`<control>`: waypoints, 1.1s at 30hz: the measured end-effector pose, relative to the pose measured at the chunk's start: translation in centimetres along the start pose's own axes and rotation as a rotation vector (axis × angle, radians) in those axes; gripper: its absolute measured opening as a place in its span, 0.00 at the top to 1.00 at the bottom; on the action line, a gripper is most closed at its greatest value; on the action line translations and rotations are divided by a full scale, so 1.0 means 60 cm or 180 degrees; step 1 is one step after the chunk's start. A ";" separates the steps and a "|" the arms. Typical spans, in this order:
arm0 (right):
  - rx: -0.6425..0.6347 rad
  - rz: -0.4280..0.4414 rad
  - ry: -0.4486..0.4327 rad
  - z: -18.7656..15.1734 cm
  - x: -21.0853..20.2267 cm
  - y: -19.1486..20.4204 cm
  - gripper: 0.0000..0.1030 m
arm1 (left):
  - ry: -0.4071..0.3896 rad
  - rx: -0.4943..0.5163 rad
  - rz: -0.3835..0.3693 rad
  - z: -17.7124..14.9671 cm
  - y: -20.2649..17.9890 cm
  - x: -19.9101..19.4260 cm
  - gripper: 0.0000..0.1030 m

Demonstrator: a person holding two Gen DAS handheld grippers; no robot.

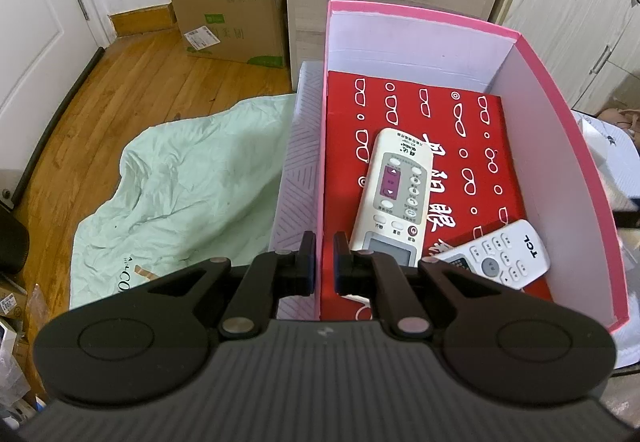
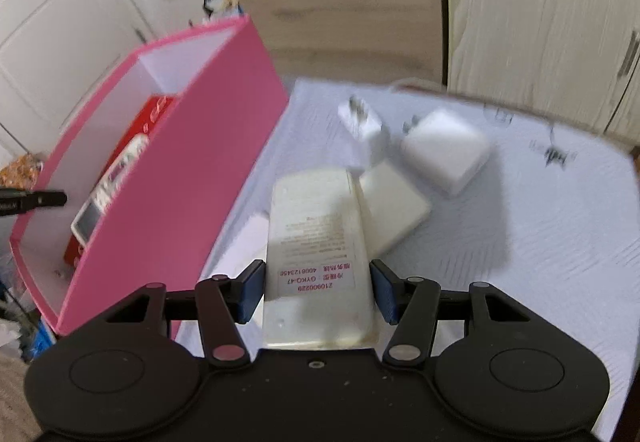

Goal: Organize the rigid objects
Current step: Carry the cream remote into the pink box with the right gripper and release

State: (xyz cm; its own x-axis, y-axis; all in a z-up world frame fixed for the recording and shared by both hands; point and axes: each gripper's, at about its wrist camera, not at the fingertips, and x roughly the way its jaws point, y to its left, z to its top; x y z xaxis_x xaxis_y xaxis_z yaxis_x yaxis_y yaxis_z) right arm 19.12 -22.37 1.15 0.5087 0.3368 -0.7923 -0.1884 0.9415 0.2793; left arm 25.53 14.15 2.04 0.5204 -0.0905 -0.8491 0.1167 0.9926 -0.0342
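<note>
A pink box with white inner walls holds a red case, a cream remote and a white TCL remote. My left gripper is shut on the box's left wall. My right gripper is shut on a yellowed white remote, back side up, held over the white bed surface to the right of the pink box. A small plug adapter, a larger white charger and a flat white block lie beyond it.
A mint-green sheet lies on the wooden floor to the left. A cardboard box full of stuff stands at the far wall. A wooden cabinet stands behind the bed.
</note>
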 end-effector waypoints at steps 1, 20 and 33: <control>0.0007 0.0037 -0.0052 0.003 -0.007 0.001 0.41 | 0.0000 -0.0003 -0.0002 0.000 0.000 0.000 0.94; -0.0514 0.0587 -0.0443 0.059 -0.029 0.213 0.41 | -0.0050 -0.0052 0.0027 0.006 0.002 -0.007 0.94; -0.1118 -0.0862 0.0102 0.099 0.150 0.320 0.41 | -0.0071 -0.0063 0.0003 0.000 0.006 -0.010 0.95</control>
State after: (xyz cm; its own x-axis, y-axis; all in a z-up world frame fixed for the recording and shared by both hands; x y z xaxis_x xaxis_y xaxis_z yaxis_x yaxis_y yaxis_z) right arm 25.08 -1.20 2.58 0.5537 0.0726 -0.8296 -0.3286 0.9344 -0.1376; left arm 25.25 14.57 2.56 0.5394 -0.0911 -0.8371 0.0997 0.9941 -0.0439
